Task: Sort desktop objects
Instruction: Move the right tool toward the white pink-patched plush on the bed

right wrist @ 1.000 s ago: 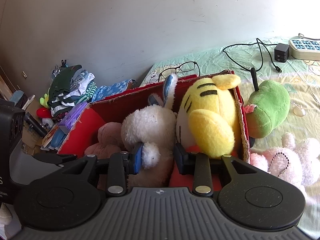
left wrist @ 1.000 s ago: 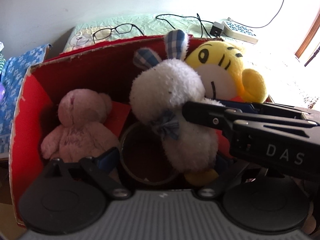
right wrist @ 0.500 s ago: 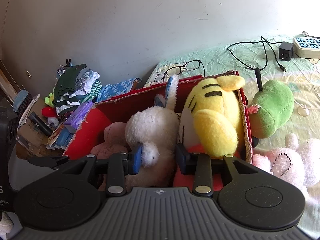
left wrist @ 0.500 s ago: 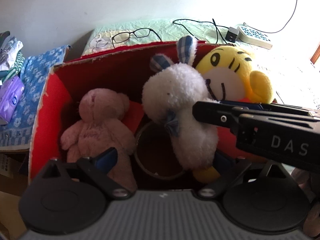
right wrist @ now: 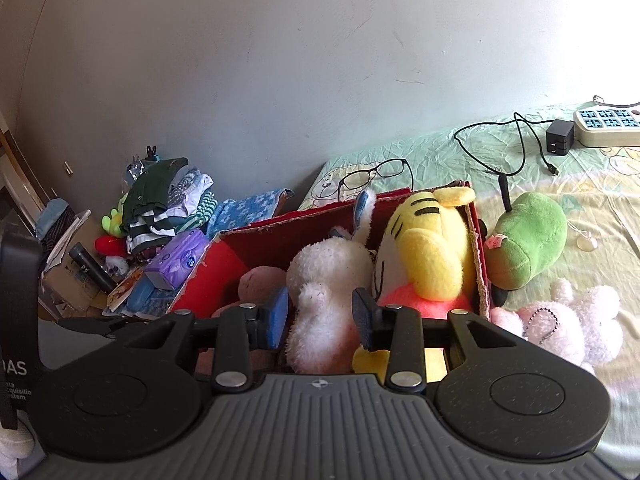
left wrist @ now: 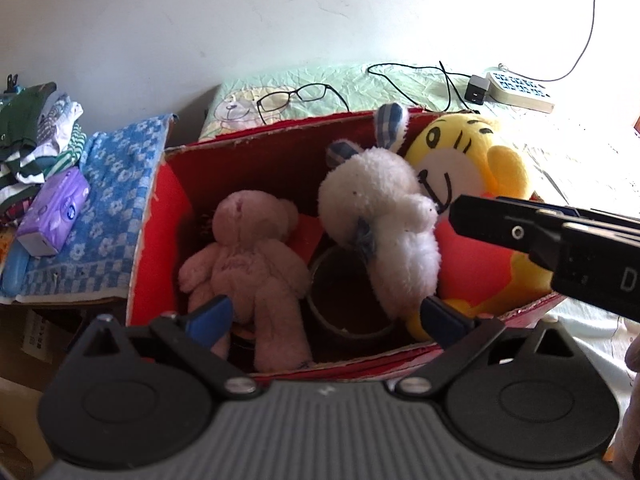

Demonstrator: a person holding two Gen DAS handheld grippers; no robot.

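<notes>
A red cardboard box (left wrist: 160,240) holds a pink bear (left wrist: 248,252), a white rabbit (left wrist: 380,208) with checked ears, a yellow tiger plush (left wrist: 460,160) and a tape roll (left wrist: 344,308). My left gripper (left wrist: 324,312) hangs above the box's near side, its jaws opening wide, touching nothing. My right gripper (right wrist: 320,314) is open. The rabbit's (right wrist: 328,264) paw sits loosely between its pads, not pressed. One of its fingers (left wrist: 500,228) shows just right of the rabbit. The box (right wrist: 224,264), bear (right wrist: 260,280) and tiger (right wrist: 432,256) also appear in the right wrist view.
On the green sheet right of the box lie a green plush (right wrist: 532,240) and a pale pink plush (right wrist: 576,320). Glasses (right wrist: 372,176), a cable, a charger (right wrist: 560,140) and a power strip (right wrist: 608,126) lie behind. Left are a blue towel (left wrist: 116,208), a tissue pack (left wrist: 52,212) and clothes (right wrist: 160,204).
Both grippers have drawn back and up from the box. The left jaws spread wider. The right finger, earlier across the rabbit's body, now sits clear to its right; the right jaws widened slightly.
</notes>
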